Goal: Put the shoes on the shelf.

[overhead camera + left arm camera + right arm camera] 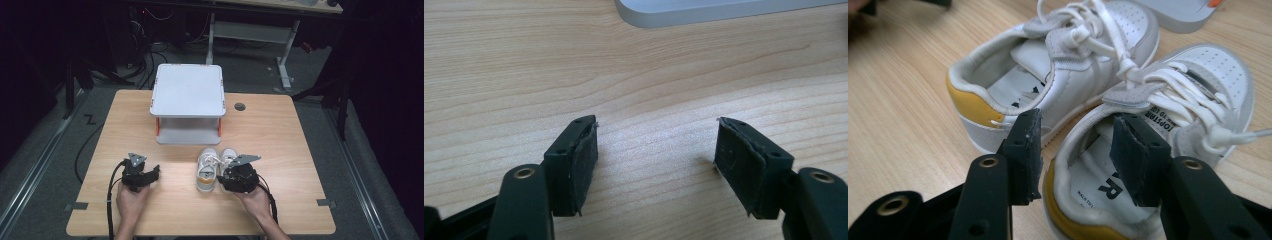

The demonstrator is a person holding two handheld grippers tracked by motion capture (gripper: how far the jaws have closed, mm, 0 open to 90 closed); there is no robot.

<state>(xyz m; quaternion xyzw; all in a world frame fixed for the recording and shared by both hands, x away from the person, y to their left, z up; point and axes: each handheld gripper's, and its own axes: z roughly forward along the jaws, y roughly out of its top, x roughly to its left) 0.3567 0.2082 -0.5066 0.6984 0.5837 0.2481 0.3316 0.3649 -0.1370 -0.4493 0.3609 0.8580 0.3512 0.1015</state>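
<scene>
My right gripper sits at the heel of the nearer white shoe, jaws parted: one jaw outside the heel collar, the other down inside the shoe opening, not clamped as far as I can tell. Second white shoe lies just beside it on the far side, touching it, yellow heel tab facing me, laces tangled between the two. In the high view the pair is just ahead of my right gripper, between it and the white two-tier stand. My left gripper rests over bare wooden table, jaws wide apart, nothing between them, stand edge ahead of it. In the high view my left gripper is well apart from the shoes.
</scene>
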